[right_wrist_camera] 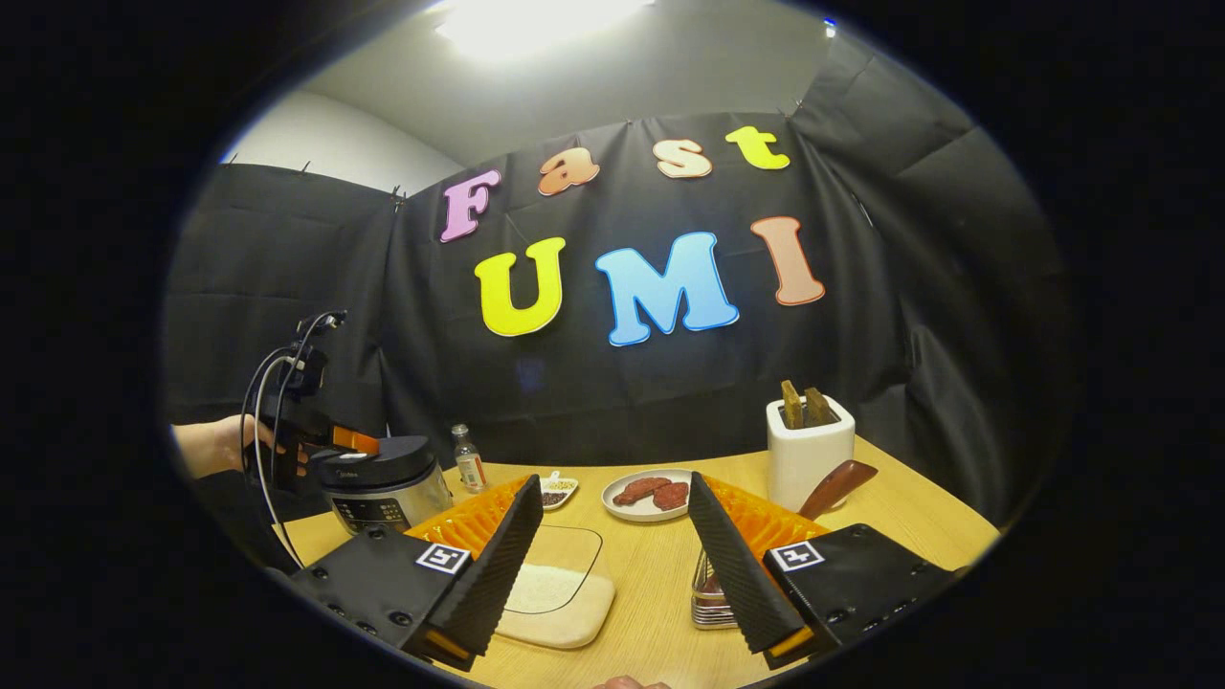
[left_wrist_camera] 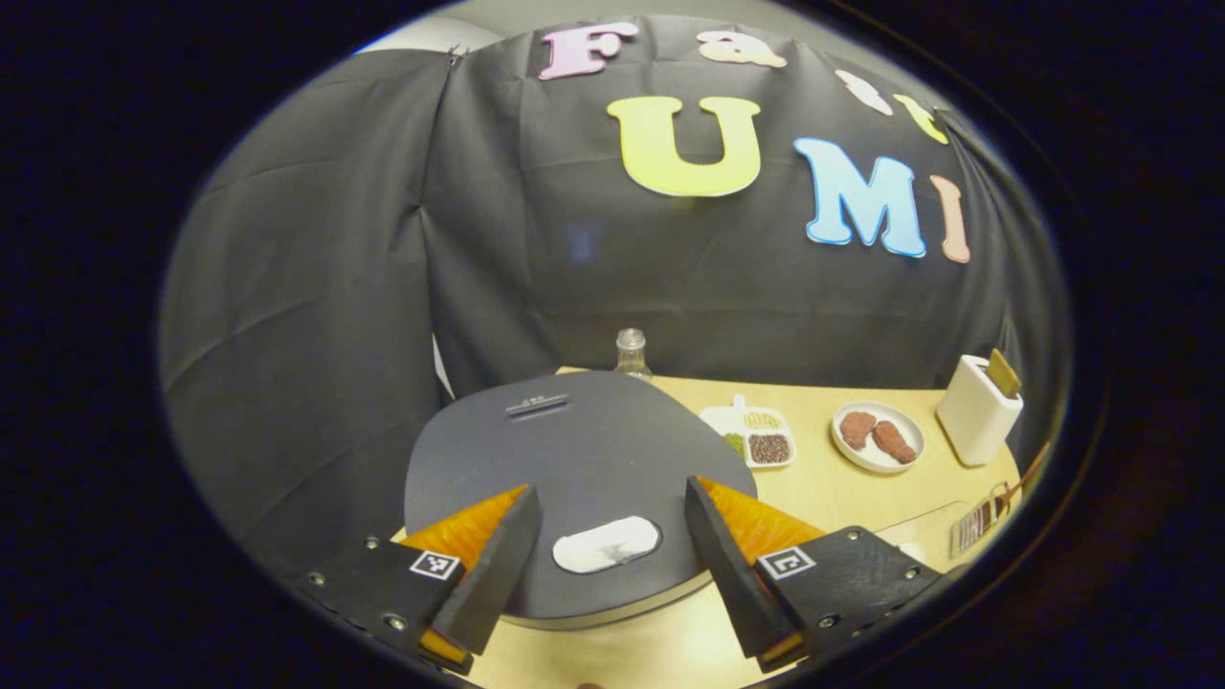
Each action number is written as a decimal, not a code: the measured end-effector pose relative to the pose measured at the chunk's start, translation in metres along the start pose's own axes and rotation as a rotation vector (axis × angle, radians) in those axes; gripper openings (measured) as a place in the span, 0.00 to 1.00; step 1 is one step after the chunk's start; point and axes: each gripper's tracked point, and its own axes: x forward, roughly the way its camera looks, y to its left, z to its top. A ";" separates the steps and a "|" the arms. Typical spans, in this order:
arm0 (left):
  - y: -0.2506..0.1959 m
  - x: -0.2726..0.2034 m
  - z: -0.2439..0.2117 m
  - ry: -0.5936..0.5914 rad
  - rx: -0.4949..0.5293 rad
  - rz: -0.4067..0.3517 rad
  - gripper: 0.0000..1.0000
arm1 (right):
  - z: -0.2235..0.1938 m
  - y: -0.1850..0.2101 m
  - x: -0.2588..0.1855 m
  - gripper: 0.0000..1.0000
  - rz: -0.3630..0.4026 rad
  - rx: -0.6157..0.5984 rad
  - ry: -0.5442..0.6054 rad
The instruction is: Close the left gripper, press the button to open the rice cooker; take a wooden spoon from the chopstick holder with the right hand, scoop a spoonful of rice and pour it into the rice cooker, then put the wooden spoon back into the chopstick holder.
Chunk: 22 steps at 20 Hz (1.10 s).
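Hovering over the rice cooker, the left gripper has its fingers spread wide — the white button lies directly between them on the lid's near edge, so they must close before pressing. The right gripper waits open, far right.

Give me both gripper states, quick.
Left hand-held gripper: open, empty, above the closed dark grey round rice cooker lid.
Right hand-held gripper: open, empty.
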 end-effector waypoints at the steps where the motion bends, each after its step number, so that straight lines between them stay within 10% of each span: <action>1: -0.001 0.001 0.000 -0.010 0.004 -0.007 0.98 | 0.000 -0.001 0.000 0.98 -0.002 -0.001 0.002; 15: 0.002 -0.013 -0.005 -0.020 0.047 -0.042 0.98 | 0.002 -0.035 0.001 0.98 -0.100 -0.009 0.003; 22: -0.008 -0.053 0.024 -0.207 0.058 -0.030 0.94 | 0.037 -0.047 0.002 0.98 -0.182 -0.094 -0.002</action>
